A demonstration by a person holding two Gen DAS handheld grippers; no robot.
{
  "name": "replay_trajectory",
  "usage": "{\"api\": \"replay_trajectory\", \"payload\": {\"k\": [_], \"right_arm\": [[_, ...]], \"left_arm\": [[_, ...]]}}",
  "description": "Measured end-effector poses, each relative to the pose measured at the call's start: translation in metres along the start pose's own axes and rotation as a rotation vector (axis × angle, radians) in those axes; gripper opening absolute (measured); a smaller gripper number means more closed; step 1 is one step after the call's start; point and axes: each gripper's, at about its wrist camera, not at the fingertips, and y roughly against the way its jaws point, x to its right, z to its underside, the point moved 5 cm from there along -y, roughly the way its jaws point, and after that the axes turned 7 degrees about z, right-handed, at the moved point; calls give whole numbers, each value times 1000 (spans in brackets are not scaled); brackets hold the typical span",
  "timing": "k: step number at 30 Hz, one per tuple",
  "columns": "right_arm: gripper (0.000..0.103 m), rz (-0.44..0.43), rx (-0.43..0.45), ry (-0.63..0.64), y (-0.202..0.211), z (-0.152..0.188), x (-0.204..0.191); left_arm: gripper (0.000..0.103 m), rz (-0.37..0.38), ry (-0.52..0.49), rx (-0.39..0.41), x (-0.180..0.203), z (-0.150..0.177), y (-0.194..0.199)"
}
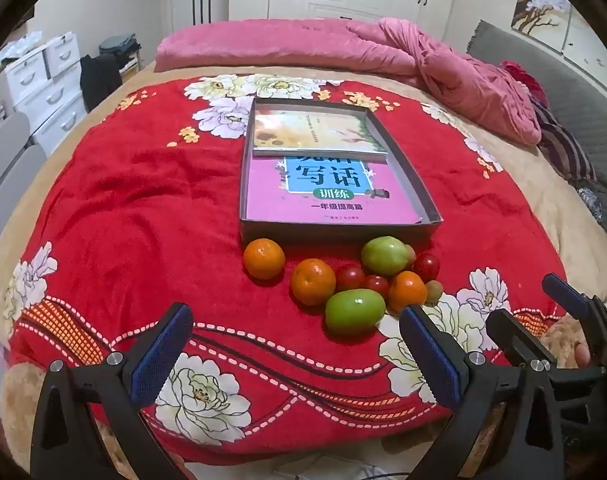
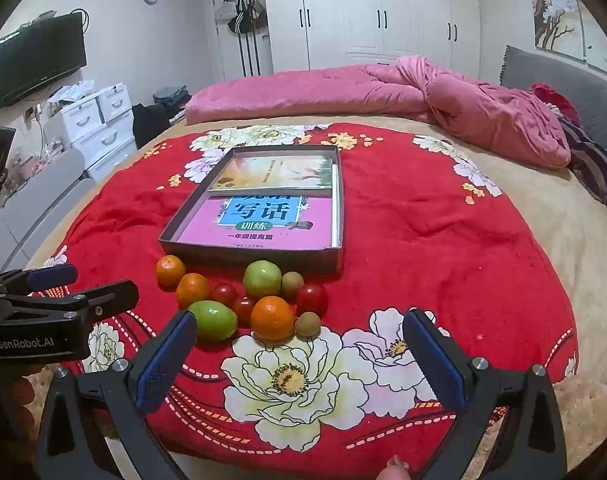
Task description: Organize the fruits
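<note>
A pile of fruit lies on the red flowered blanket in front of a shallow grey box (image 1: 335, 229) (image 2: 247, 253). It holds oranges (image 1: 264, 258) (image 2: 272, 317), green fruits (image 1: 354, 311) (image 2: 214, 320), red tomatoes (image 1: 350, 277) (image 2: 311, 299) and small brown kiwis (image 2: 307, 324). My left gripper (image 1: 295, 354) is open and empty, just short of the pile. My right gripper (image 2: 303, 364) is open and empty, near the front orange. Each gripper also shows at the edge of the other's view: the right one (image 1: 551, 312) and the left one (image 2: 83, 286).
Two books (image 1: 323, 184) lie inside the box. A pink quilt (image 1: 383, 48) is bunched at the far side of the bed. White drawers (image 2: 95, 120) and a TV (image 2: 35, 60) stand to the left, wardrobes behind.
</note>
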Motion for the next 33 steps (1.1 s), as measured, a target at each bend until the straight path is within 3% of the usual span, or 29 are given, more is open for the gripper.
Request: {"api": "replay_trajectory", "payload": {"k": [25, 33], "right_arm": [[103, 5, 4, -9, 0, 1, 1], [103, -11, -41, -26, -2, 3, 1]], "left_arm": [[103, 9, -4, 7, 2, -1, 3], [103, 14, -6, 3, 3, -1, 2]]}}
